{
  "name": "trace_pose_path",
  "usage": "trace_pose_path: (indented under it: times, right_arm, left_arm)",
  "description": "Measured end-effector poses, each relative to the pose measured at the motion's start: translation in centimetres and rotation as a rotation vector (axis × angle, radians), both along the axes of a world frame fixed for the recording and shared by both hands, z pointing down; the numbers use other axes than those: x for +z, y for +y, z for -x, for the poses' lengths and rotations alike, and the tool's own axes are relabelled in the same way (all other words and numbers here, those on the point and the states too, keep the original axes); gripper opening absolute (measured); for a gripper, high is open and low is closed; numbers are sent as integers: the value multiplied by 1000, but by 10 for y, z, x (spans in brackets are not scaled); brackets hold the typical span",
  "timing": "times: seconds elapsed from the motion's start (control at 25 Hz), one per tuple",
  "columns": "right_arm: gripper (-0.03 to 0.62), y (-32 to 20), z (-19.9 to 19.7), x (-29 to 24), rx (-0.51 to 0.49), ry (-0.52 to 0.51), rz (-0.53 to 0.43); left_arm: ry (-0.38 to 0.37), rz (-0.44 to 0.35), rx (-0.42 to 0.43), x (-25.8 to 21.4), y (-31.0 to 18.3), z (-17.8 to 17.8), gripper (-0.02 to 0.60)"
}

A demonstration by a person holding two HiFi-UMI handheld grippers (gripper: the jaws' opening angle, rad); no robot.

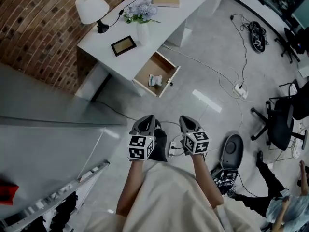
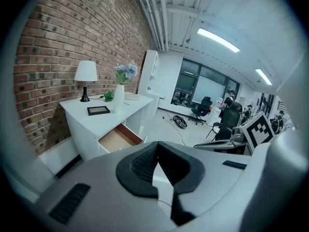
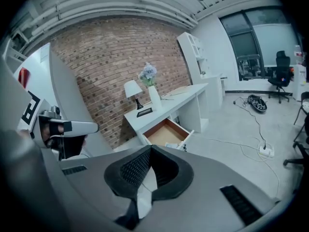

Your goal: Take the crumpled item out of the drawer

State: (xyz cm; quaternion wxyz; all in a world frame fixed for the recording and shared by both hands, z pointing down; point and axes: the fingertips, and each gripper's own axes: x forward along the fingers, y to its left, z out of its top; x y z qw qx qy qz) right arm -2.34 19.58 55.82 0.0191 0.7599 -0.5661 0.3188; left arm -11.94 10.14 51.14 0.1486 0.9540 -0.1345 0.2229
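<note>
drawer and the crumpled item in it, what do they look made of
Drawer: matte tan inner panels with a white front, probably painted wood board. Crumpled item: whitish and creased, with a greenish patch, so likely paper or thin plastic wrap; too small to tell which.

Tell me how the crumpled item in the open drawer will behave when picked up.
The crumpled item looks like wadded paper or thin wrap, so it is probably very light and soft; a grip would likely squash it rather than slip off. It lies loose and alone on the floor of the drawer, so a push would probably just slide it.
</note>
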Motion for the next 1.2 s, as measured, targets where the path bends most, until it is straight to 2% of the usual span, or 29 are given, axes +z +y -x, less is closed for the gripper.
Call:
trace_pose_path:
  times: [0.4, 0.64, 0.76, 0.96, 1.08, 1.2]
  right_arm:
    - [25, -70, -80, 13, 23, -14, 79]
    - [25, -106, -119, 13, 32, -12, 92]
    - [25, -123, -128, 12, 1, -2, 104]
    - [25, -156, -144, 8, -111, 40, 132]
    - [25, -178, -164, 9, -182, 69, 132]
    - [25, -202, -180, 13, -295, 73, 132]
  left_arm:
    - [-21, 55, 22, 11, -83, -87, 15]
    - [-23, 69, 17, 15, -121, -123, 16]
    - [-29, 78, 0, 16, -134, -129, 15]
    - [-39, 99, -85, 20, -159, -128, 17]
    - [-38, 104, -176, 21, -174, -130, 16]
    - [-51, 106, -281, 25, -186, -134, 17]
